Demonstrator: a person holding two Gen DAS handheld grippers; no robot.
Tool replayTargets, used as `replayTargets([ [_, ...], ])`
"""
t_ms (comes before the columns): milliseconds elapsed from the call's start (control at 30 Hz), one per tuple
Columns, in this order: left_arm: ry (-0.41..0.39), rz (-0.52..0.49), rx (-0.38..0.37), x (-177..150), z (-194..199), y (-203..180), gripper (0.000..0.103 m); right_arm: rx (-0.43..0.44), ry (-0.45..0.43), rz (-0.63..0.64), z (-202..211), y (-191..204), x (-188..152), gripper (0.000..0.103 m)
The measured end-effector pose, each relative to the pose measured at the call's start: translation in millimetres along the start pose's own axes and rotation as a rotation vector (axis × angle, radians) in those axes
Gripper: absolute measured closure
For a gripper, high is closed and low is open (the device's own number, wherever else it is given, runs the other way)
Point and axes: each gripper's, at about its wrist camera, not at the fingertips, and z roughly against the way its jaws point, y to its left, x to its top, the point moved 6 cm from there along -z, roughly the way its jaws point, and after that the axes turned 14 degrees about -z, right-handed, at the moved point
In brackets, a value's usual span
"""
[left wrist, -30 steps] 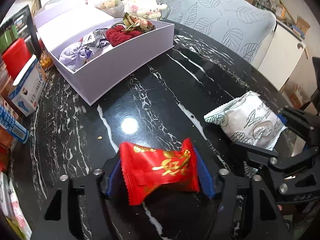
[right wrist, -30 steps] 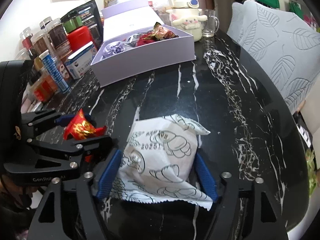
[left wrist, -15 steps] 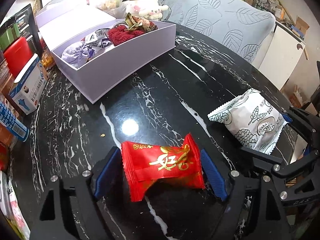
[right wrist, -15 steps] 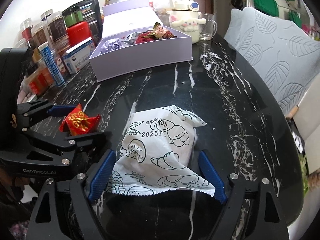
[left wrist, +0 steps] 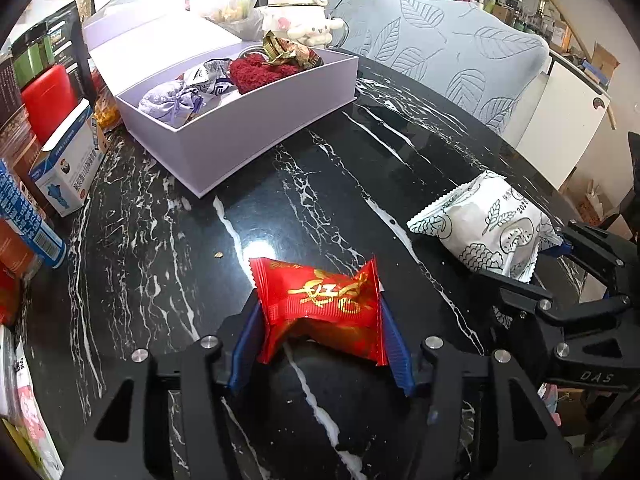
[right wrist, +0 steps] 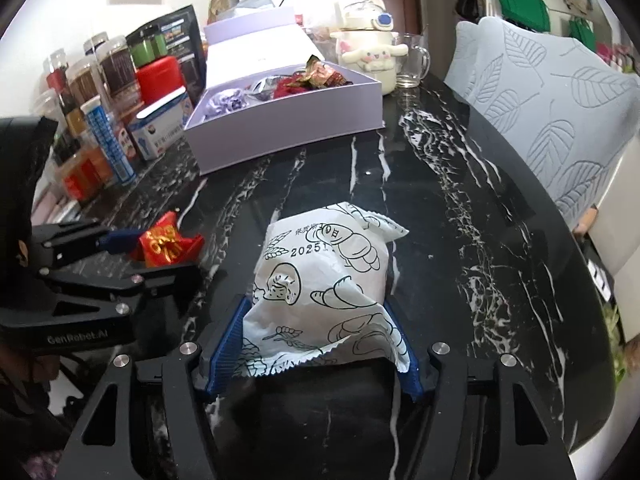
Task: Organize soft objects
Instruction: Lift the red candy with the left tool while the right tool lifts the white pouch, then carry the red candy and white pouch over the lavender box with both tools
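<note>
At the bottom centre of the left wrist view, the left tool [left wrist: 320, 336] pinches a red snack packet [left wrist: 320, 304] with gold lettering, its blue pads pressed against both ends of the wrapper. At the lower centre of the right wrist view, the right tool [right wrist: 310, 344] likewise clamps a white bread packet [right wrist: 324, 276] printed with line drawings, the pads squeezing its sides. Both packets sit low over the black, white-veined marble worktop [left wrist: 340, 184]. In the left view the white packet shows at the right edge; in the right view the red packet shows at the left, the two tools side by side. Farther up the frame, in the upper left of the left view, an open lilac box [left wrist: 256, 120] stands on the worktop, holding a lilac pouch [left wrist: 170, 98], a red knitted item [left wrist: 254, 74] and crinkled wrappers. A white cartoon-dog kettle [right wrist: 370, 54] stands just behind the box, with jars and cartons crowding the left edge.
</note>
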Motion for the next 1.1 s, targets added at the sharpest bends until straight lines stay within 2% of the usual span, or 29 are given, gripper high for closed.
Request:
replayTargets([
  [167,-0.003,0.026,-0.027,-3.6,4.8,-0.4,0.049,0.012,-0.014,-0.017,3.8,2.5,-1.1,0.044],
  [667,-0.03,0.061,-0.017,-5.0,25.0,4.1,0.049,0.11,-0.02,-0.026,19.6,19.6,-8.1,0.046],
  [833,-0.042,0.067,-0.01,-2.5,34.6,7.1,0.049,0.164,-0.012,-0.045,23.5,27.0,-4.0,0.046],
  [1100,-0.077,0.079,0.02,12.3,51.0,24.5,0.049,0.199,-0.033,-0.003,30.4,48.4,15.4,0.046],
])
